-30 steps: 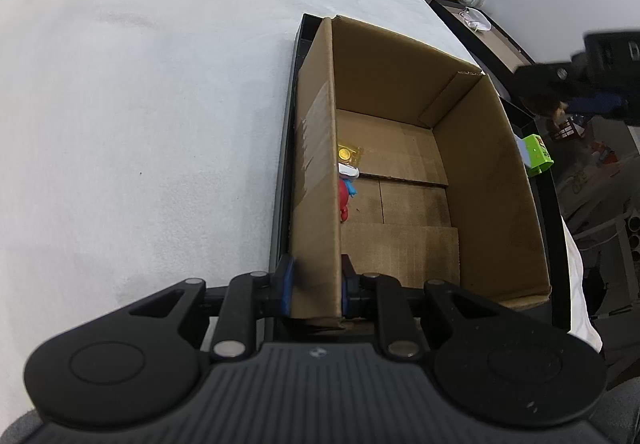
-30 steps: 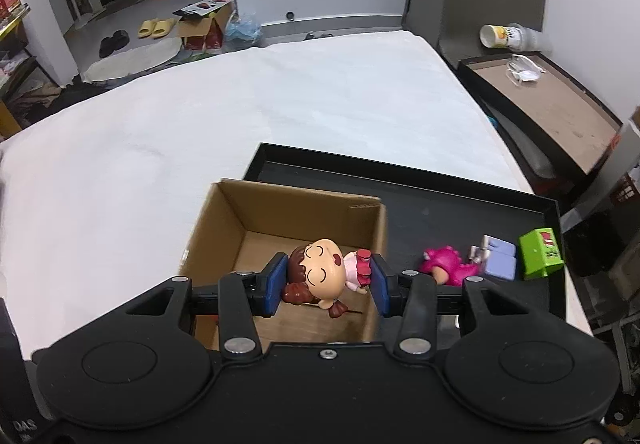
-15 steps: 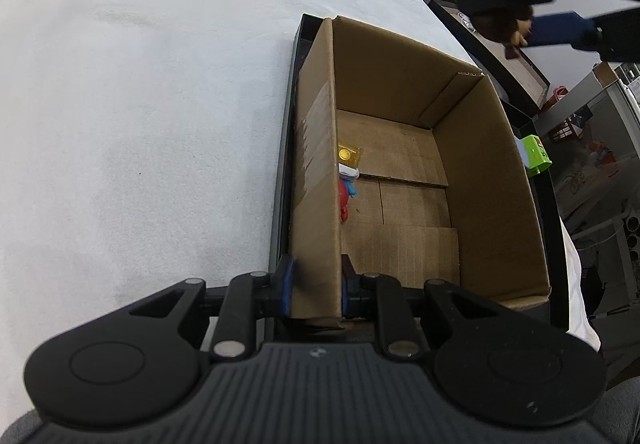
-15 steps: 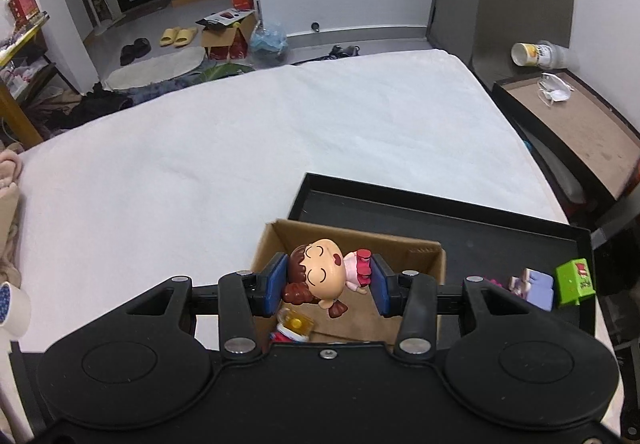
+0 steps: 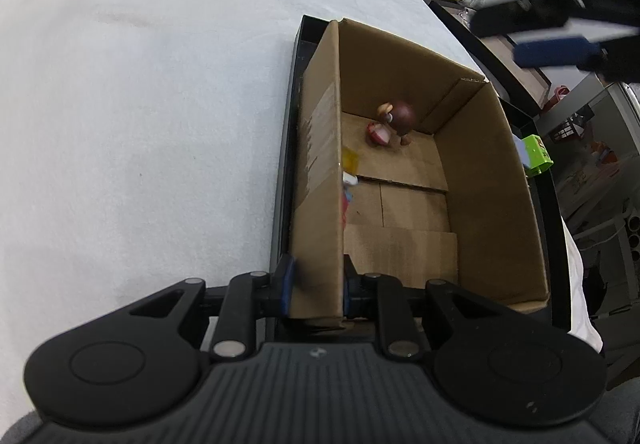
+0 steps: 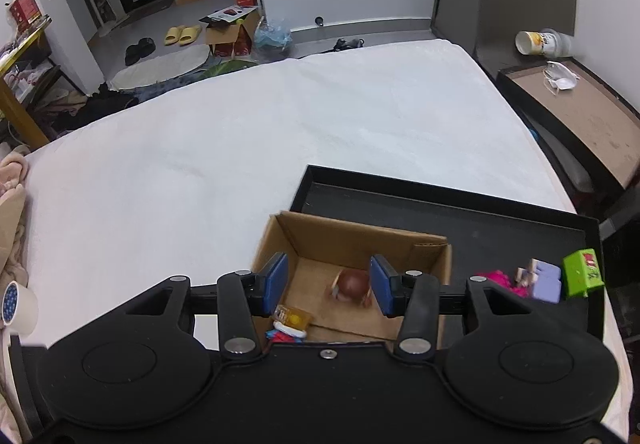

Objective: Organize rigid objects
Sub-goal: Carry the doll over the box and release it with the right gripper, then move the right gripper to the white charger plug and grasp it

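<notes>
Left gripper is pinched onto the near-left wall of the cardboard box, one blue pad outside the wall and one inside. Right gripper is held above the box with its blue pads spread wide and nothing between them. A doll figure with a brown head is seen in the gap below the pads, blurred, inside the box; in the left wrist view the doll figure is found at the far end of the box floor, at 12 o'clock from the left gripper. A yellow item and a red-and-blue toy are noted against the left inner wall. The box is seated in a black tray on a white cloth-covered surface. In the tray, at 3 o'clock from the right gripper, a pink toy, a lavender block and a green block are recorded close together, outside the box.
</notes>
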